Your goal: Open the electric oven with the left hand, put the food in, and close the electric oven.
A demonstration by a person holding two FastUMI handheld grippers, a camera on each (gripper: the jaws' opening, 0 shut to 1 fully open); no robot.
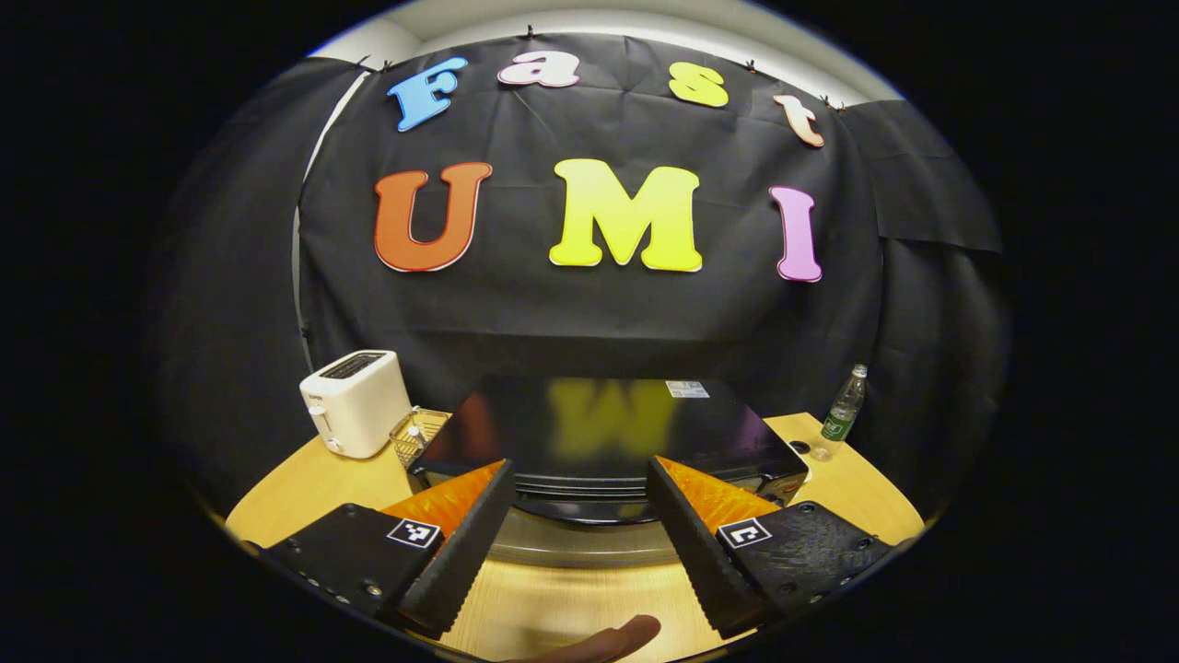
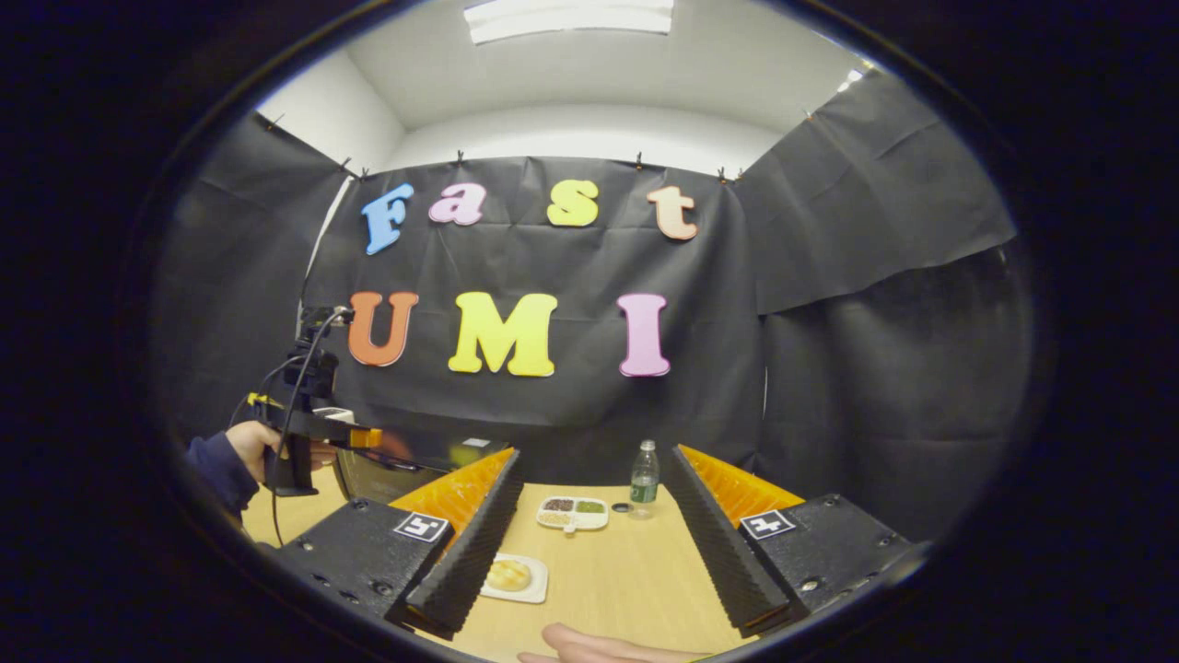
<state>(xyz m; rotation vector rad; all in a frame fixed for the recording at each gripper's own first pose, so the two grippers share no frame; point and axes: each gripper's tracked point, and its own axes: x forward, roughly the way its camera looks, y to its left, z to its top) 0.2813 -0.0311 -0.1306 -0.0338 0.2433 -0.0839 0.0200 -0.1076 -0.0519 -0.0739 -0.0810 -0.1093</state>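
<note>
hovering the left gripper (image 1: 578, 529), fingers spread wide and grasping nothing, just above the oven (image 1: 608, 433) on the bench (image 1: 313, 483), door seemingly not yet opened. waiting with the right gripper (image 2: 589, 534), likewise released and empty, over the bun (image 2: 508, 575) lying on its small plate (image 2: 534, 589) near the sectioned dish (image 2: 573, 512) and bottle (image 2: 644, 474). judging nothing as done yet: opening, loading and closing all remaining.
</note>
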